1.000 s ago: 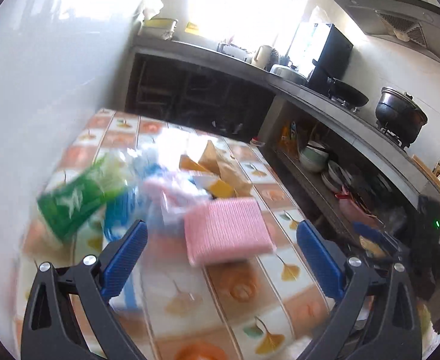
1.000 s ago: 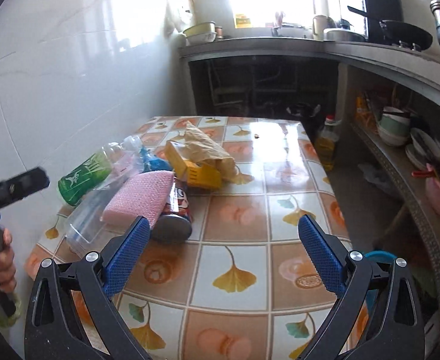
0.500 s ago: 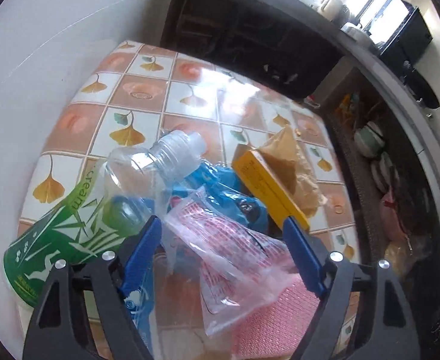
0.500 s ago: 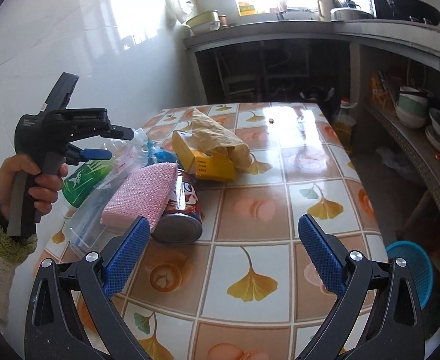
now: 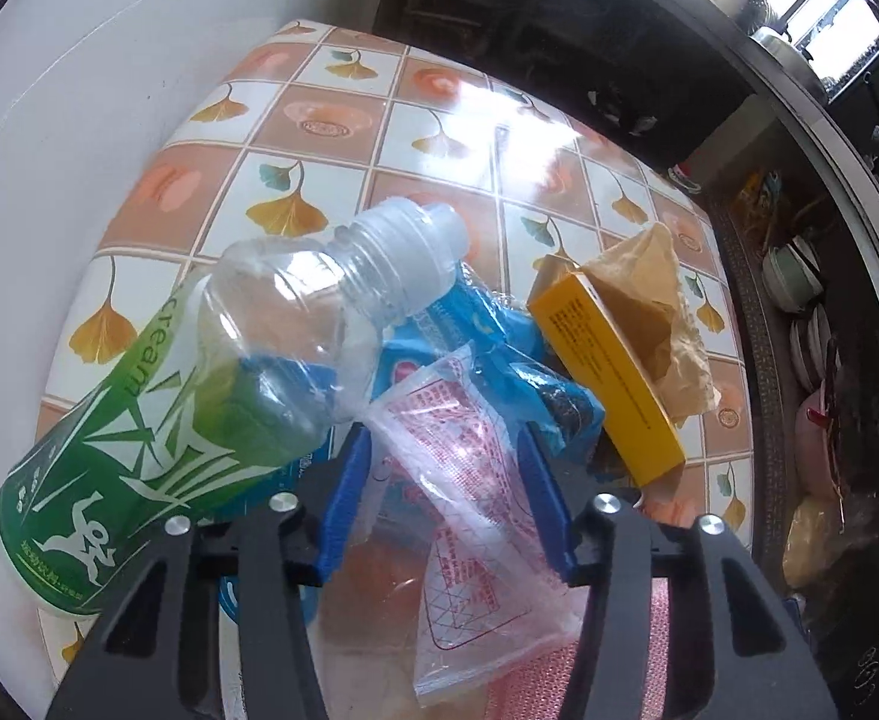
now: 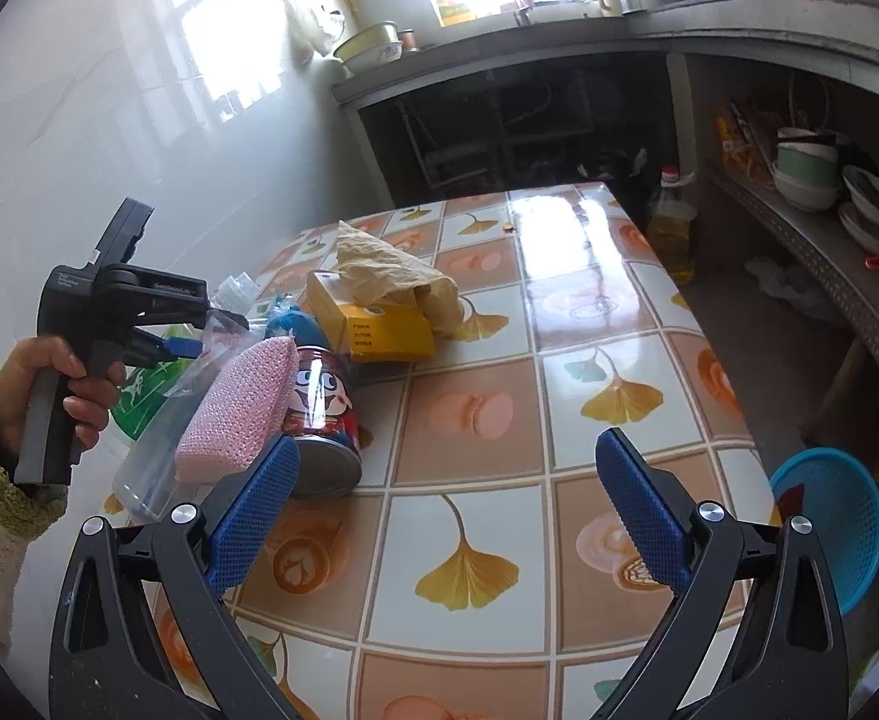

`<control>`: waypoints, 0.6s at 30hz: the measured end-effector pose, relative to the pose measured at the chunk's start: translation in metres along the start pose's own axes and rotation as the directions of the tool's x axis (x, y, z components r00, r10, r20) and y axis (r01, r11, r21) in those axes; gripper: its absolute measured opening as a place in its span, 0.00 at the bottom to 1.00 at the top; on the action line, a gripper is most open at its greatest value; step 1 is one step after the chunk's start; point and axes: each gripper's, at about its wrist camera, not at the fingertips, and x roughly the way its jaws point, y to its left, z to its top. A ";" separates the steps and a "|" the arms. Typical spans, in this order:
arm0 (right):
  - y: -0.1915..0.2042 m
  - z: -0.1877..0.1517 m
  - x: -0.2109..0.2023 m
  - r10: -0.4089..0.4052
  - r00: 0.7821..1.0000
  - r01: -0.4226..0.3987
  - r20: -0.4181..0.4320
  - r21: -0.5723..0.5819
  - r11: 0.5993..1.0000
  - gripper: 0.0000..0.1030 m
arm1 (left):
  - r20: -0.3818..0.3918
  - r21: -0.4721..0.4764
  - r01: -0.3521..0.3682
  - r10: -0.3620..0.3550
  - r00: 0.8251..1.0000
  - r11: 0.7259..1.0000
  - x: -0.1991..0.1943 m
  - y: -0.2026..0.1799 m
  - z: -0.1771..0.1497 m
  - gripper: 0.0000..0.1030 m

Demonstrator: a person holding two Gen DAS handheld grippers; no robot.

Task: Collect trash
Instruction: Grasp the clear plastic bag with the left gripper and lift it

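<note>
While my left gripper [image 5: 448, 498] hangs steeply over the heap of rubbish, I judge the step in hand to be the first pick: closing on the crumpled clear plastic bag with red print [image 5: 469, 480]. In the left wrist view that bag lies lower centre, between my two blue pads [image 5: 346, 498], which have just been closing to about half width; the bag fills the gap, but I cannot see the pads pressing it flat yet. Left of it lies the clear plastic bottle with a green label [image 5: 199, 396], its neck pointing toward upper centre. A blue wrapper [image 5: 487, 330] shows just beyond the bag, and the yellow cardboard box [image 5: 607, 372] with brown crumpled paper [image 5: 661, 312] sits to the right. A pink scrub pad [image 5: 559, 672] peeks out at the bottom edge. Next, I think, the jaws must close fully on the thin film and lift without dragging the bottle.

In the right wrist view my right gripper [image 6: 448, 516] stands wide and empty at the bottom, above the tiled table [image 6: 559, 360]. The heap is left of centre: pink pad, a red printed tin can [image 6: 322, 420] on its side, yellow box. My left hand [image 6: 55, 384] holds its gripper at the left edge, over the bag. A blue mesh basket [image 6: 829, 522] sits at lower right, off the table, probably where the trash goes.
</note>
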 end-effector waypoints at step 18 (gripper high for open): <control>0.000 0.000 -0.016 -0.011 1.000 0.011 0.021 0.018 1.000 0.92 | 0.204 -0.059 0.199 -0.183 0.962 0.978 -0.053 0.013 -0.028 0.06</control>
